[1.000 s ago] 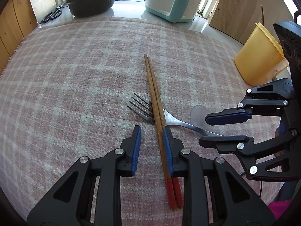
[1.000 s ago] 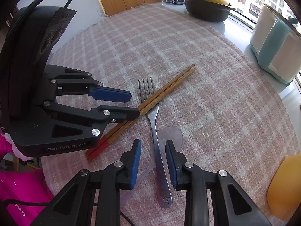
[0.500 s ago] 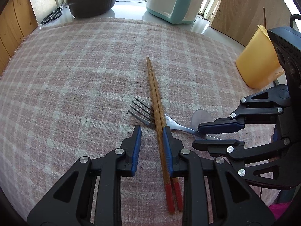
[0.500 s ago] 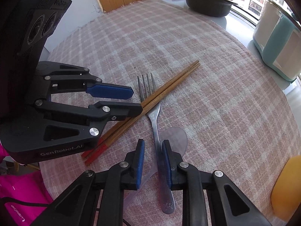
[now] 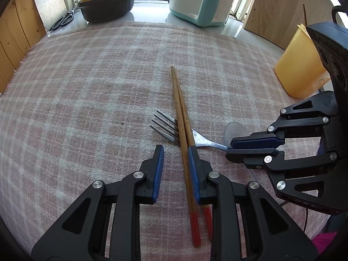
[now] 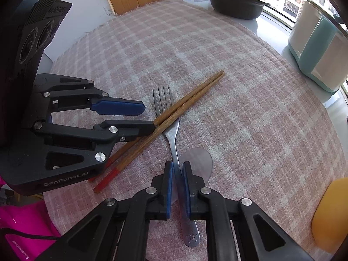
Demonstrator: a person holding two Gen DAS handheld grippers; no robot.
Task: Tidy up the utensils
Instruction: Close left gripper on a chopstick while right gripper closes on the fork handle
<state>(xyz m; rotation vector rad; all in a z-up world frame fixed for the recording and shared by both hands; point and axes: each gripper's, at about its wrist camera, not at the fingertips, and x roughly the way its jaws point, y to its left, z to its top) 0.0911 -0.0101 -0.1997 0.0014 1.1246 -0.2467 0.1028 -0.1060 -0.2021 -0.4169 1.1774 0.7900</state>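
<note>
A pair of wooden chopsticks with red ends lies across a metal fork on the pink checked cloth. A clear plastic spoon lies under the fork's handle. My left gripper is open, with one chopstick lying between its fingers and the other under the right finger. My right gripper has closed around the fork's handle.
A yellow-lidded black pot and scissors stand at the far edge, next to a white and teal appliance. A yellow plastic container stands at the right. Wooden panels line the sides.
My right gripper has moved in and narrowed from open to closed on the fork's handle. My left gripper has edged slightly forward along the chopsticks, still open.
</note>
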